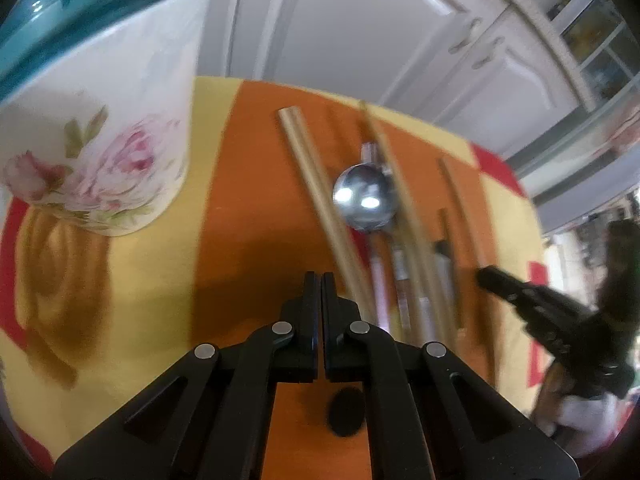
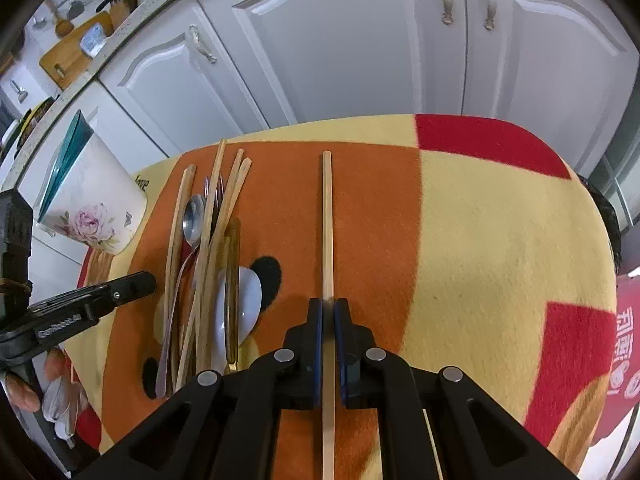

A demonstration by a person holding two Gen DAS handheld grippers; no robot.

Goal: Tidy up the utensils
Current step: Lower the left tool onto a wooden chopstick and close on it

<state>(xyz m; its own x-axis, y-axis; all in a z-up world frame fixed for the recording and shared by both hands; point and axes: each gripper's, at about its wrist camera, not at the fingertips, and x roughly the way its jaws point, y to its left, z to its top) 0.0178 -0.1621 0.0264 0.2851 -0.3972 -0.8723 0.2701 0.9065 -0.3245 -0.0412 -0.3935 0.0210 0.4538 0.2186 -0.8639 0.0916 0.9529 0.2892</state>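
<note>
Fingers of the right gripper (image 2: 328,306) clamp one chopstick (image 2: 327,216) lying apart from the utensil pile (image 2: 208,264) on the blanket-covered tabletop (image 2: 500,240), left gripper (image 1: 319,280) closed empty, so pickup step; next likely lift and carry to floral cup (image 1: 104,128).

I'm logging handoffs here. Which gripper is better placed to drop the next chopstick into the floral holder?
Right, probably. The right gripper is already shut on a chopstick. The left gripper is shut on nothing, though it is nearer the floral holder.
</note>
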